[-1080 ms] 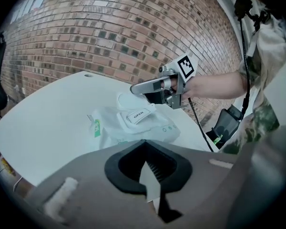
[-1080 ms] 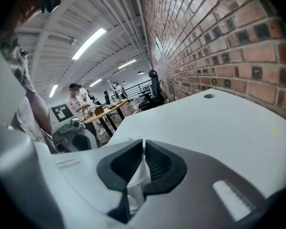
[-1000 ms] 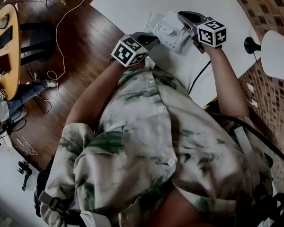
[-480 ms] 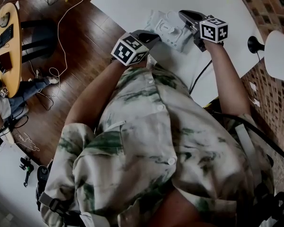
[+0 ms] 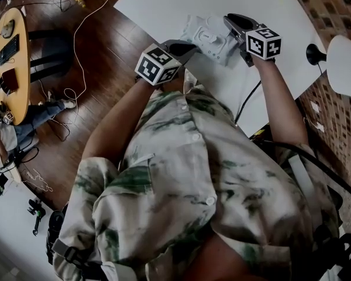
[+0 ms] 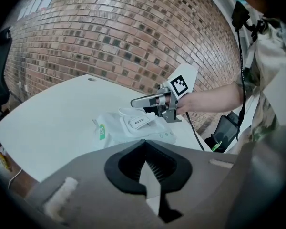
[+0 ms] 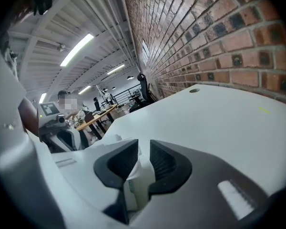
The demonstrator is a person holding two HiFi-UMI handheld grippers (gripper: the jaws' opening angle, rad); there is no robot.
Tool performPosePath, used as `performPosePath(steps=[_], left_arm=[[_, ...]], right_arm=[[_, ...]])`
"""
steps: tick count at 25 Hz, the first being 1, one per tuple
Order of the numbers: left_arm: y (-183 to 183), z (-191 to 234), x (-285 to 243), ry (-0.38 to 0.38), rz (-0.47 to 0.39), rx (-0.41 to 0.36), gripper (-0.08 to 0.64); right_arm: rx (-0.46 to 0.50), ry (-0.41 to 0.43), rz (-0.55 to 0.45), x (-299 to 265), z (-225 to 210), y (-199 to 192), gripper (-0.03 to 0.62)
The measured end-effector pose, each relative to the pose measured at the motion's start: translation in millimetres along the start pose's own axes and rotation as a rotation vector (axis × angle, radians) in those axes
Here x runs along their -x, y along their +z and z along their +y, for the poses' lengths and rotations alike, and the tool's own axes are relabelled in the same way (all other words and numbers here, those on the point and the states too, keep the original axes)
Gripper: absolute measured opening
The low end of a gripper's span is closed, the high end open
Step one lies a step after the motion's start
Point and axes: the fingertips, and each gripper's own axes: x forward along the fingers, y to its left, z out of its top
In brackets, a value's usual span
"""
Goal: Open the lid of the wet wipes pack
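The white wet wipes pack (image 5: pixel 206 38) lies on the white table (image 5: pixel 164 4). Its flip lid (image 6: pixel 139 122), printed OPEN, lies flat and closed on top. My right gripper (image 5: pixel 231 21) is at the pack's far right edge. In the right gripper view its jaws (image 7: pixel 144 156) pinch a white fold of the pack (image 7: pixel 133 182) with green print. My left gripper (image 5: pixel 187 45) points at the pack's near left side. Its jaws (image 6: pixel 144 149) meet at the tips, just short of the pack (image 6: pixel 133 130), with nothing held. The right gripper (image 6: pixel 136 101) hovers over the lid's far end.
A white lamp shade (image 5: pixel 344 66) and its black base (image 5: pixel 312 54) stand at the table's right, with a black cable (image 5: pixel 245 98) running off the edge. A brick wall (image 6: pixel 109 42) lies behind. A round yellow table (image 5: pixel 9 57) and loose cords sit on the wooden floor at left.
The left gripper's marker cube has drifted slightly left and back. The pack and the right gripper stay almost where they were.
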Motion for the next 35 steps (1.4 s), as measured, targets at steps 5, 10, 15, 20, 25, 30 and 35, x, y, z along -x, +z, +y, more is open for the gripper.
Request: performPosePath(steps=[5, 10, 15, 20, 25, 30, 35], left_arm=[[10.2, -6.6, 29.8, 0.007, -0.070, 0.015, 0.002], [23.9, -34.3, 67.9, -0.036, -0.149, -0.018, 0.002], [31.4, -59.6, 116.7, -0.111, -0.224, -0.086, 0.002], [18.6, -87.9, 185.1, -0.158, -0.266, -0.141, 0.002], [1.3, -121.9, 243.3, -0.228, -0.306, -0.212, 0.002], [-26.4, -154.6, 285.3, -0.276, -0.305, -0.287, 0.002], [-59.6, -194.5, 308.2, -0.318, -0.276, -0.338, 0.002]], right_arm=[[0.043, -0.110, -0.069, 24.3, 7.0, 13.3, 0.077], [0.149, -0.177, -0.089, 53.7, 46.2, 13.8, 0.066], [0.190, -0.317, -0.076, 85.3, 85.9, 8.7, 0.048], [0.157, -0.394, -0.118, 109.2, 159.0, -4.1, 0.029], [0.155, -0.444, -0.184, 127.1, 249.4, -28.2, 0.028], [0.174, -0.453, -0.204, 141.2, 346.0, -60.3, 0.025], [0.223, -0.438, -0.195, 164.2, 426.2, -91.3, 0.020]])
